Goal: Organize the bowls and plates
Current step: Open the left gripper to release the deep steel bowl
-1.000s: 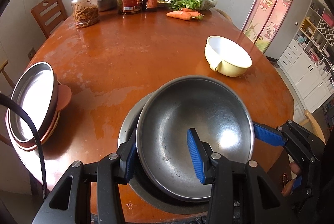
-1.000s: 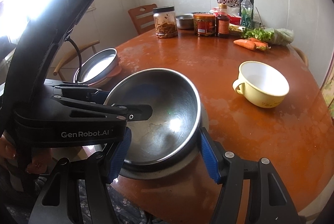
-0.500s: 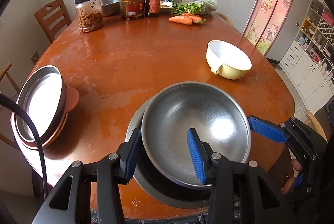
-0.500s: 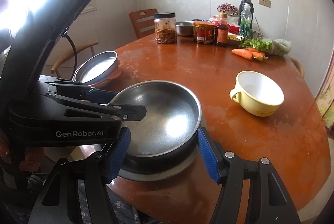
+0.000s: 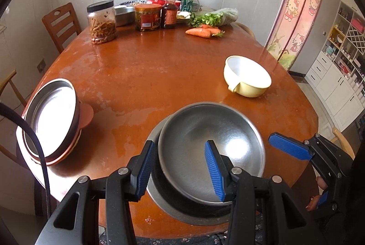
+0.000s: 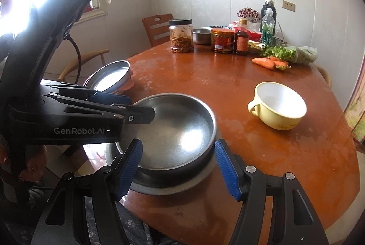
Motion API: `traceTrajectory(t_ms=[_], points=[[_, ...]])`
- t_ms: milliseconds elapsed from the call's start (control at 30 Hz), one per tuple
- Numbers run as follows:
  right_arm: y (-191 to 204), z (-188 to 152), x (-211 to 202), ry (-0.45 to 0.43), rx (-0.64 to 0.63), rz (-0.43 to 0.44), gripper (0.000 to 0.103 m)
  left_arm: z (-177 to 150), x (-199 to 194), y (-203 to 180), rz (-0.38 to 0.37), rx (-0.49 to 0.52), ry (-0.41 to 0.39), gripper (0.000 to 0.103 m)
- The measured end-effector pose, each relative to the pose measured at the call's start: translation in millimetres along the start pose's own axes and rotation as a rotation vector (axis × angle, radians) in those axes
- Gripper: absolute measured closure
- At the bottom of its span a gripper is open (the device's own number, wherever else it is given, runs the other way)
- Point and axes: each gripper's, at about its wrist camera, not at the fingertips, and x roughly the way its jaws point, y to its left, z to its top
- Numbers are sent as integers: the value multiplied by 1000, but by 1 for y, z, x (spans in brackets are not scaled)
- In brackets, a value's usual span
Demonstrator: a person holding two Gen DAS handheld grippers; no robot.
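A: Where do things stand on the round wooden table?

B: A steel bowl sits nested in a larger steel basin at the near edge. A stack of plates waits at the left edge, and a yellow handled bowl stands apart on the right.

A: And the grippers?

B: The left gripper straddles the bowl's near rim, jaws narrow, apparently not pinching. The right gripper is open, flanking the bowl without touching.

A: So which step?

B: Probably finishing the nesting. Next calls for backing both off, then fetching the yellow bowl.
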Motion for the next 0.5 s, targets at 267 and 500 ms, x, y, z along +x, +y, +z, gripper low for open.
traceTrajectory(t_ms=[267, 500], points=[[-10, 0, -11, -27, 27, -17, 27, 11, 1, -11, 3, 25, -6, 56], [-28, 9, -12, -32, 58, -27, 27, 30, 7, -22, -3, 47, -3, 55]])
